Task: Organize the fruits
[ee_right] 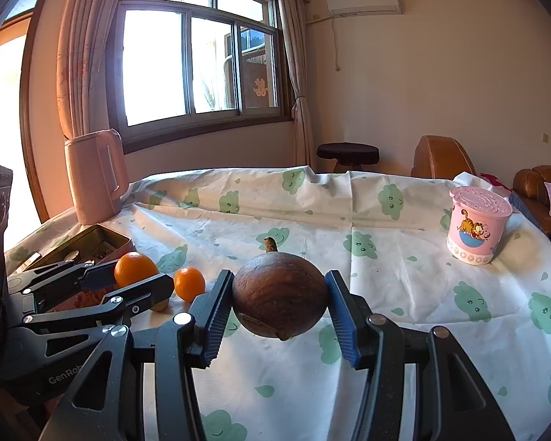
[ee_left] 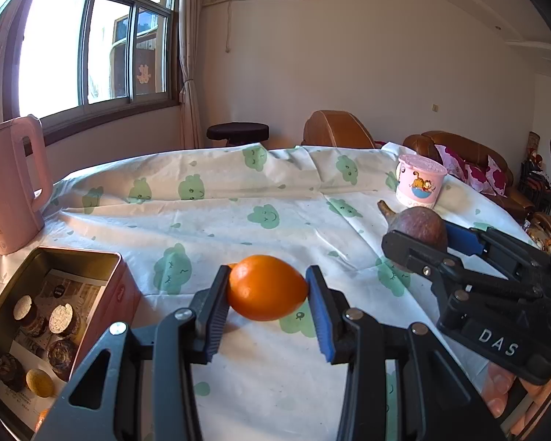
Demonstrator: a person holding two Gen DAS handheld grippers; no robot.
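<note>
left tool point(ee_left: 267, 288) is clamped on an orange point(ee_left: 266, 287) just over the desk point(ee_left: 238, 220); right tool point(ee_right: 279, 299) pinches a brown round fruit point(ee_right: 280, 294), can't tell what kind; a second orange point(ee_right: 189, 283) sits behind; tin point(ee_left: 55, 316) is cut off at the frame edge; pink cup point(ee_right: 475, 229) further back

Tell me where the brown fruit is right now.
The brown fruit sits clamped in the right gripper, centre of the right wrist view, above the tablecloth, right of the loose orange.
</note>
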